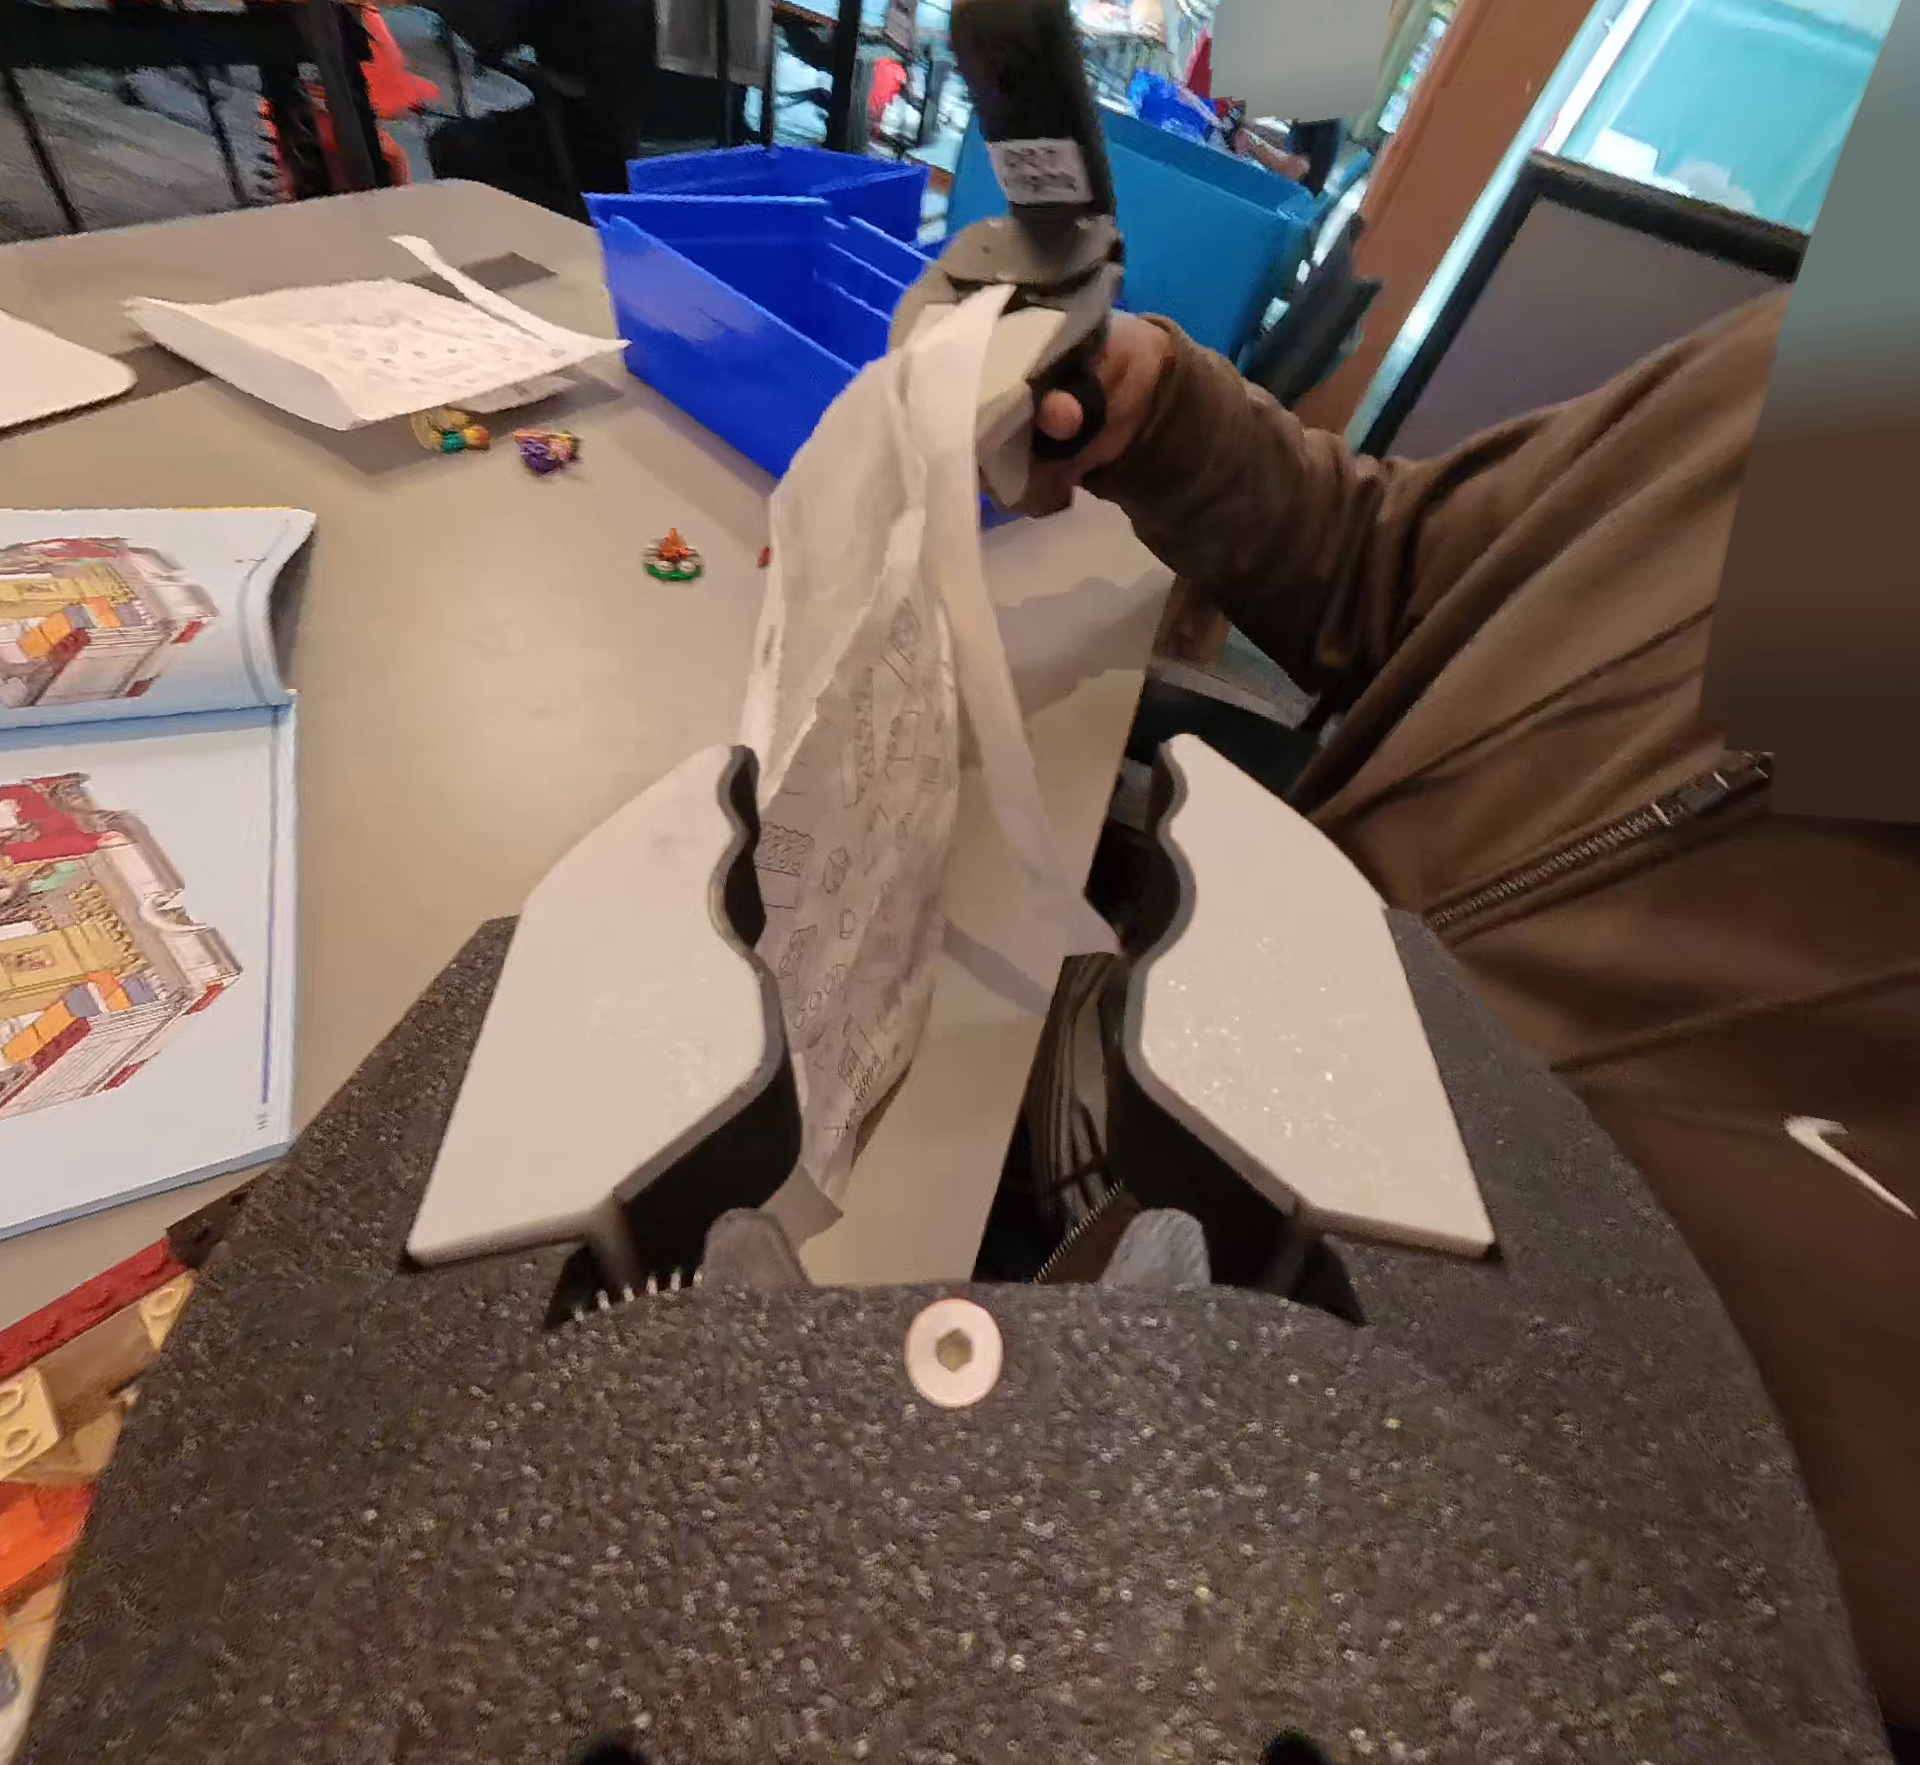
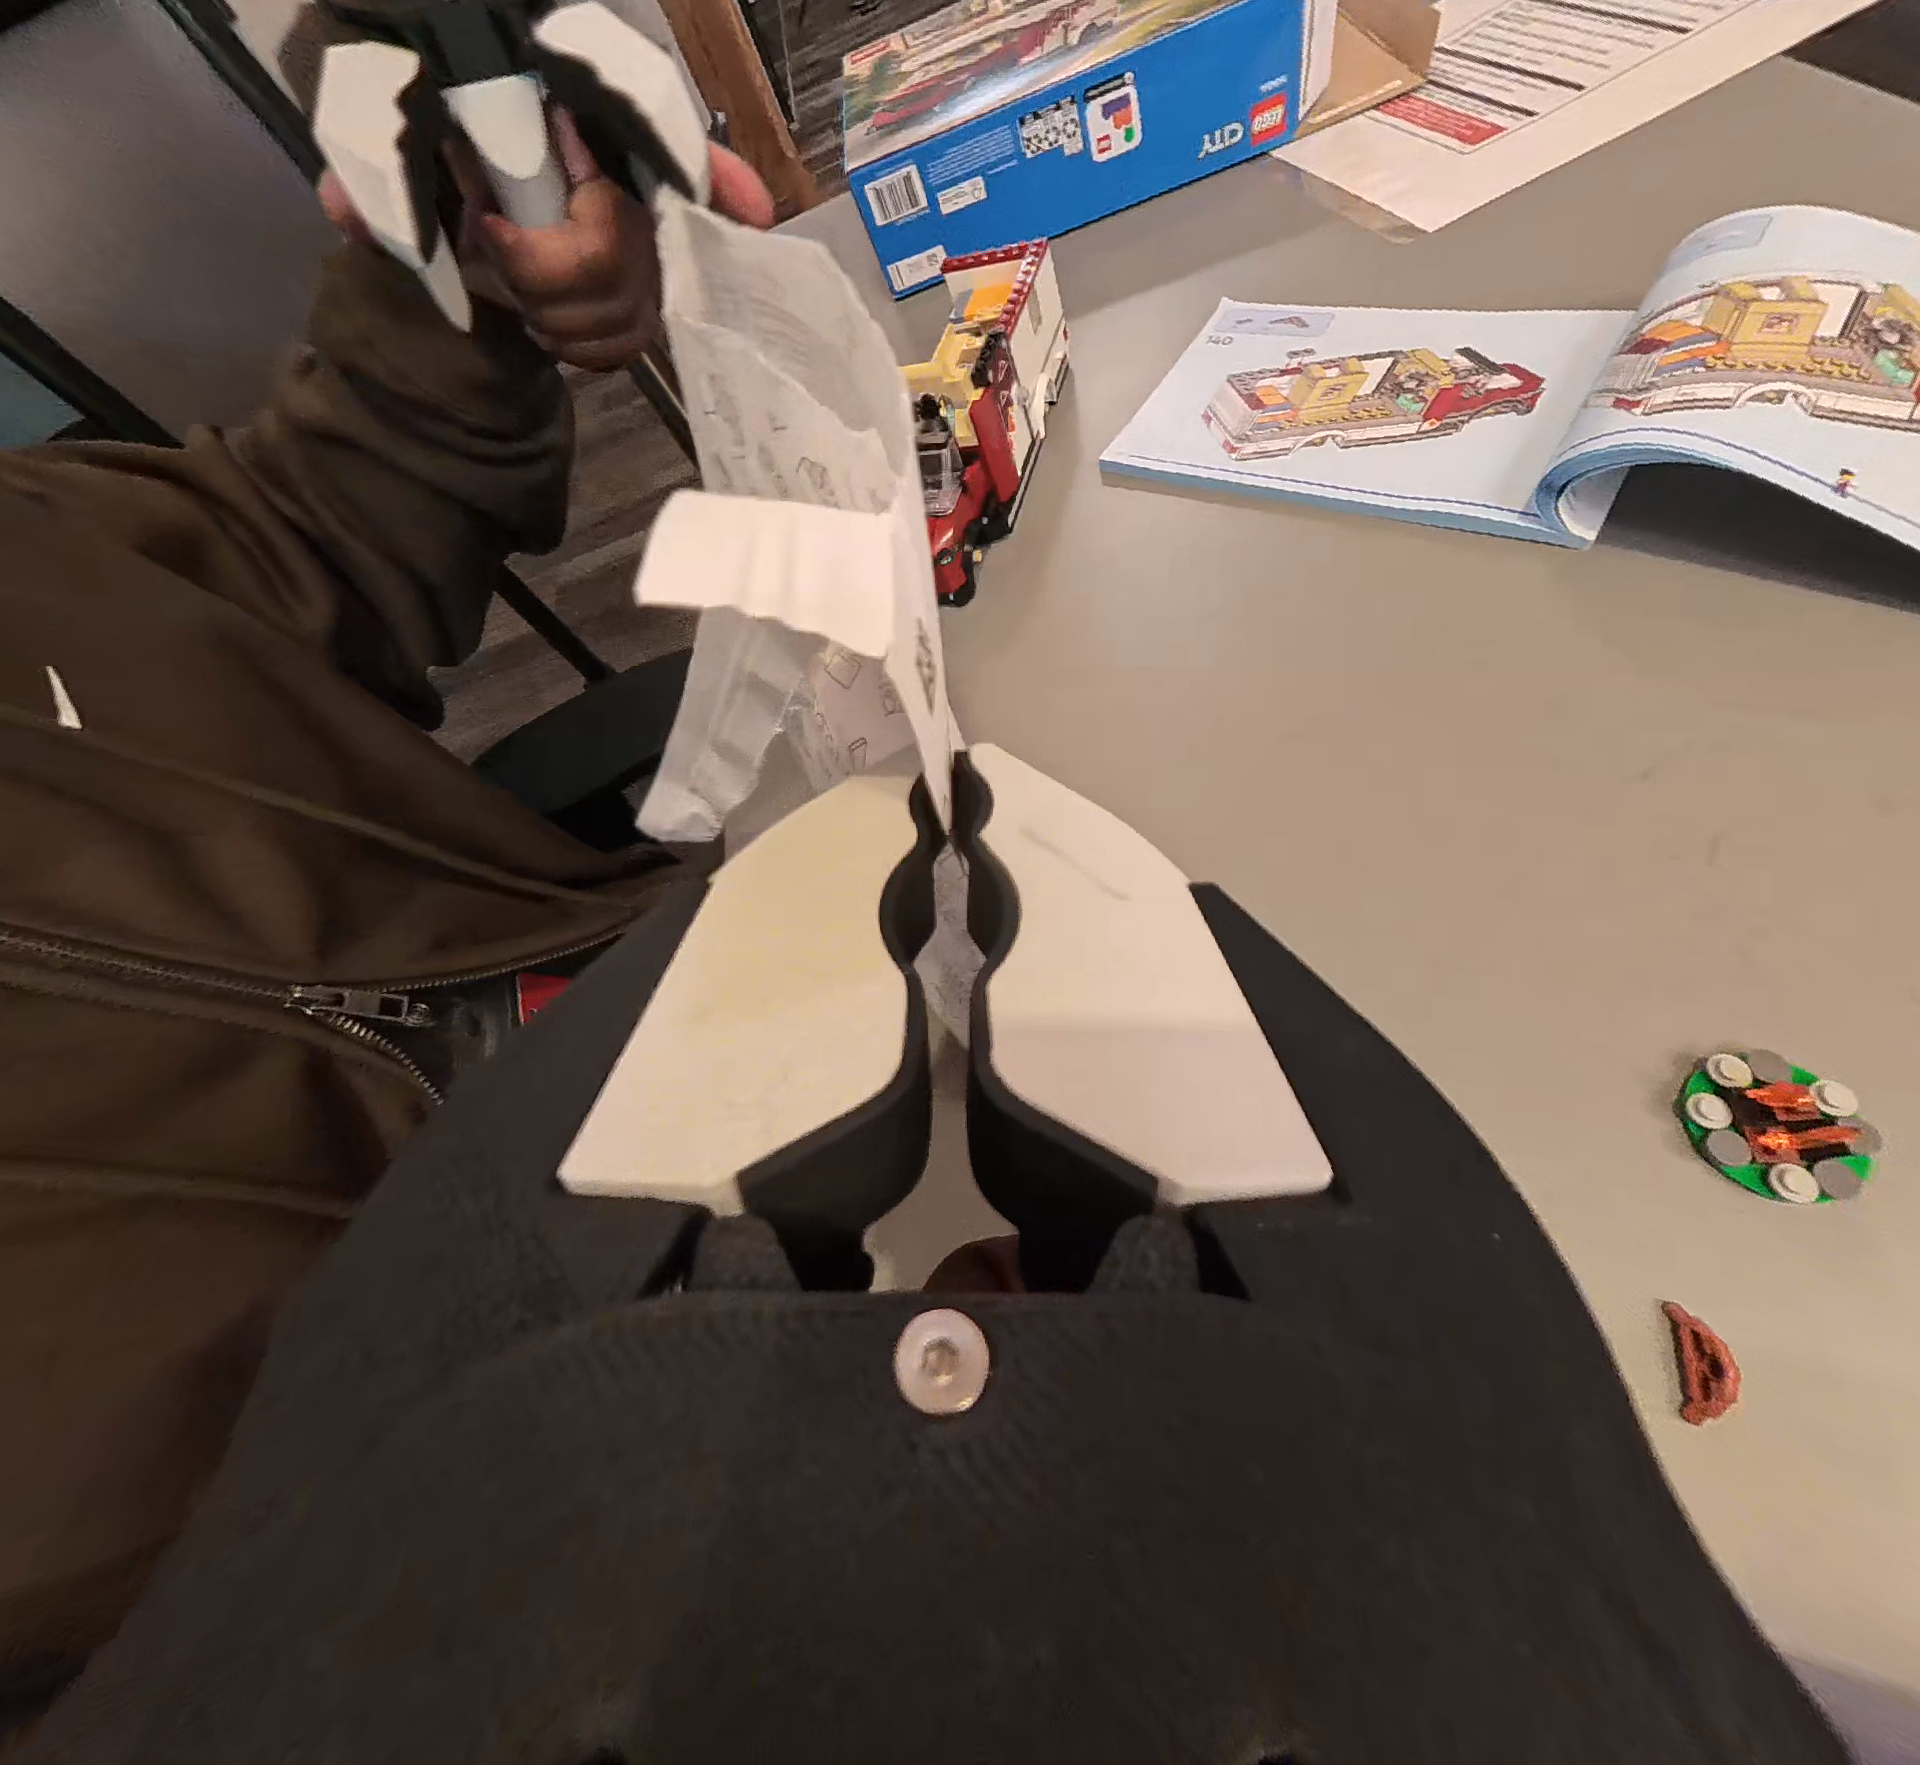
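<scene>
- Between the two grippers, above the near edge of the grey table (image 2: 1351,780), hangs a white paper bag (image 1: 862,780) printed with grey line drawings of bricks; its top is torn and a loose strip trails from it.
- Right gripper (image 2: 954,785): fingers together, pads clamped on one edge of the paper bag. The left wrist view confirms this — the bag hangs down from that gripper's closed tips, and a hand (image 1: 1091,406) in a brown sleeve grips its handle.
- Left gripper (image 1: 951,780): fingers wide apart. The lower part of the bag hangs in the gap, close against the left finger (image 1: 623,967); the right-hand pad stands clear of the paper, so nothing is clamped.
- From the right wrist view the left gripper appears farther off, raised, with its fingers spread and the bag's upper corner just beside it.
- Table, near zone: a small green round plate (image 2: 1777,1139) carrying grey studs and orange pieces; a loose reddish-brown piece (image 2: 1704,1362) lies near it.
- Table, middle zone: an open instruction booklet (image 2: 1455,406) showing a red-and-white vehicle, and a partly built brick truck (image 2: 987,416) — red, white and yellow — beside it.
- Table, far zone: a blue toy box (image 2: 1070,126) with an open flap, printed paper sheets (image 2: 1621,32), blue plastic bins (image 1: 748,302), and two small clusters of coloured pieces (image 1: 499,442).
</scene>
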`<state>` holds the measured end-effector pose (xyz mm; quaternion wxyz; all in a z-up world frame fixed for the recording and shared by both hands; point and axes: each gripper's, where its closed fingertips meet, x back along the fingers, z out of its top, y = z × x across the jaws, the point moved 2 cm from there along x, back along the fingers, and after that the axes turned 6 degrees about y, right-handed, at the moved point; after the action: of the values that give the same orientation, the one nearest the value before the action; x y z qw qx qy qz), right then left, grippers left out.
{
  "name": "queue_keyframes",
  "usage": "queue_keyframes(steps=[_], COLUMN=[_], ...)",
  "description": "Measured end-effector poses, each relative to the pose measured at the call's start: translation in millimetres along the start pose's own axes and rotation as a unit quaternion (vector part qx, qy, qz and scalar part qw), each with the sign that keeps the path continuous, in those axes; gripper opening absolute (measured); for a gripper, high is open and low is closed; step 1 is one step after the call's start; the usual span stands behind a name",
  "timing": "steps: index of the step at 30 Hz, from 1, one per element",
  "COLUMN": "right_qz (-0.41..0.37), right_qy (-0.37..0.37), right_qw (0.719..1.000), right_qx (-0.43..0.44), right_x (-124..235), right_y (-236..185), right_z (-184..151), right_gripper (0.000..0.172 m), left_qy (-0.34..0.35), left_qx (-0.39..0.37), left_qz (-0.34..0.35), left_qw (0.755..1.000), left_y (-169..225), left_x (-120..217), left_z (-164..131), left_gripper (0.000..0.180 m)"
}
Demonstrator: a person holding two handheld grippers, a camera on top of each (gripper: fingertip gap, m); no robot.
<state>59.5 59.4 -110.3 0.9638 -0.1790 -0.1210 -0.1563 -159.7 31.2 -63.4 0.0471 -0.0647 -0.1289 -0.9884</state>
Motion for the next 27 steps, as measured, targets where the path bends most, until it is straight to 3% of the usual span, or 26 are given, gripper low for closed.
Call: queue_keyframes(steps=[7, 12, 15, 16, 18, 19, 25, 27], right_qz=[-0.007, -0.011, -0.008, -0.006, 0.004, 0.014, 0.101, 0.127], right_qy=[0.004, 0.013, 0.015, 0.015, 0.015, 0.015, -0.007, -0.022], right_qw=[0.998, 0.996, 0.996, 0.997, 0.997, 0.997, 0.995, 0.991], right_qx=[0.055, 0.085, 0.082, 0.081, 0.078, 0.076, 0.021, -0.034], right_x=[3.8, 7.7, 8.9, 9.2, 10.6, 11.7, 24.4, 27.7], right_y=[-7.5, -7.8, -8.0, -8.3, -10.0, -11.8, -28.7, -33.4], right_z=[0.2, -0.4, -2.1, -3.0, -4.7, -6.1, -24.4, -29.9], right_gripper=[0.0, 0.0, 0.0, 0.0, 0.0, 0.0, 0.0, 0.0], left_qy=[-0.036, -0.083, -0.104, -0.106, -0.104, -0.102, -0.061, -0.052], left_qx=[-0.016, 0.003, -0.014, -0.018, -0.012, -0.004, 0.074, 0.107], left_qz=[0.12, 0.071, 0.041, 0.039, 0.025, 0.015, -0.049, -0.061], left_qw=[0.992, 0.994, 0.994, 0.994, 0.994, 0.995, 0.994, 0.991], left_y=[-48.2, -43.9, -30.9, -28.7, -23.3, -20.5, 1.6, 9.0], left_x=[-4.9, -18.0, -25.8, -28.5, -33.0, -34.5, -33.5, -35.3], left_z=[-8.3, -27.1, -34.7, -36.2, -40.2, -41.9, -49.6, -52.8], left_gripper=[0.087, 0.084, 0.072, 0.059, 0.014, 0.002, 0.0, 0.0])
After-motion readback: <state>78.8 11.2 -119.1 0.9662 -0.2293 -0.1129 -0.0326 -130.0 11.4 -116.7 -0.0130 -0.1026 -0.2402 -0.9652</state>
